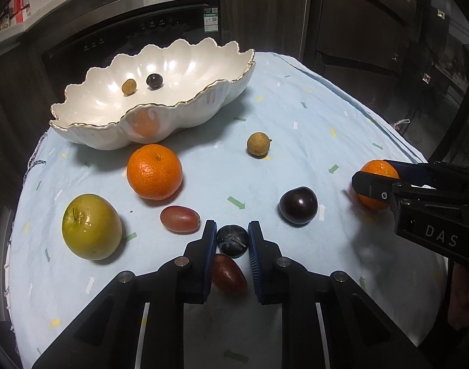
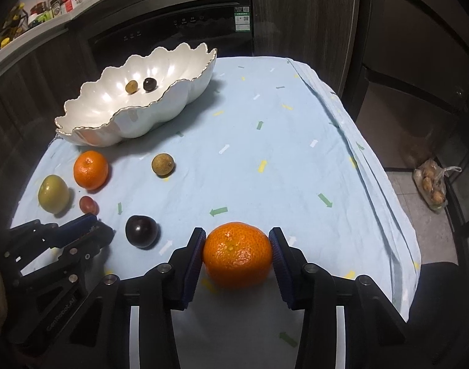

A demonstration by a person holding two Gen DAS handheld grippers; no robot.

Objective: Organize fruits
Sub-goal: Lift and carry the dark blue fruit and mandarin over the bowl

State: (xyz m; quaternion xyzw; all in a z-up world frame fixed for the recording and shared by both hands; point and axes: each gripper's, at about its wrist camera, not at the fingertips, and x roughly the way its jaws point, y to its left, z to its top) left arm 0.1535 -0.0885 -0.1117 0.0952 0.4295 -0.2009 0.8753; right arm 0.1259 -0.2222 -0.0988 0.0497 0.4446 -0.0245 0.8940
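Setting. A table draped in a pale blue cloth [image 2: 296, 160] printed with small green, yellow and white arrows stands before a built-in black appliance [image 2: 185, 27] with a steel trim band and a control strip. Dark wood cabinets [image 2: 302, 15] flank it. A light countertop [image 2: 34, 30] at upper left carries bottles and jars [image 2: 59, 0]. A plastic bag [image 2: 432, 184] lies on the grey tiled floor [image 2: 403, 190].

Table under pale-blue cloth [image 2: 265, 123]: shell bowl [image 2: 89, 135] upper left, loose fruit scattered lower left, one orange [image 2: 237, 253] bottom centre.
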